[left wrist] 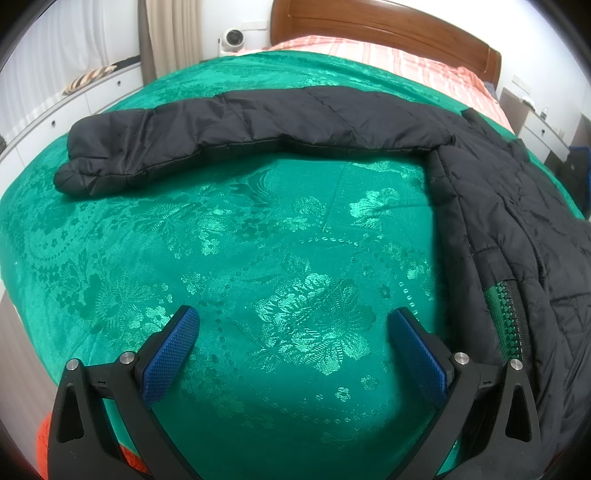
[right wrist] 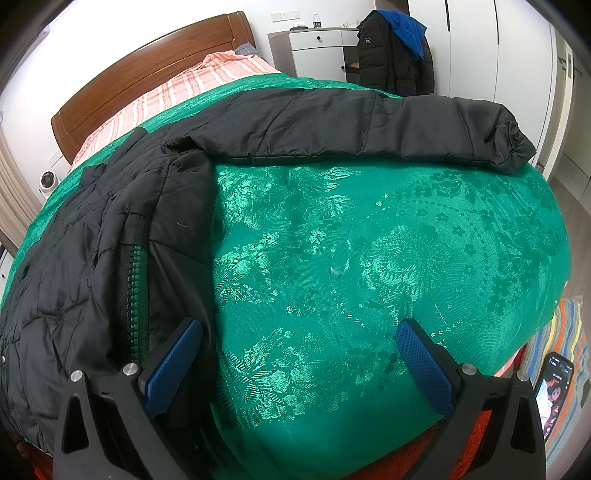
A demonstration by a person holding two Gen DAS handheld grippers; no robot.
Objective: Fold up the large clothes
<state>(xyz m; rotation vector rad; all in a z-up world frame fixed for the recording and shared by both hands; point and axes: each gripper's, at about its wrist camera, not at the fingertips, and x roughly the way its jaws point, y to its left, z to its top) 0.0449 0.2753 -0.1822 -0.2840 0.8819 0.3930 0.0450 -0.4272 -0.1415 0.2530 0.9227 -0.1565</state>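
Observation:
A black padded jacket point(left wrist: 498, 206) lies spread on a green patterned bedspread point(left wrist: 258, 258). In the left wrist view its one sleeve point(left wrist: 221, 133) stretches out to the left and its body with a green zipper point(left wrist: 506, 317) lies at the right. My left gripper point(left wrist: 291, 332) is open and empty over the bedspread, left of the jacket body. In the right wrist view the jacket body point(right wrist: 92, 229) lies at the left and the other sleeve point(right wrist: 369, 125) stretches right. My right gripper point(right wrist: 299, 343) is open and empty, its left finger beside the jacket's edge.
A wooden headboard point(left wrist: 388, 22) and pink striped bedding point(left wrist: 406, 62) lie at the bed's far end. A white drawer unit point(left wrist: 74, 110) stands left. A second dark jacket point(right wrist: 391, 55) hangs by a cabinet. A phone point(right wrist: 554, 391) lies on striped fabric at the lower right.

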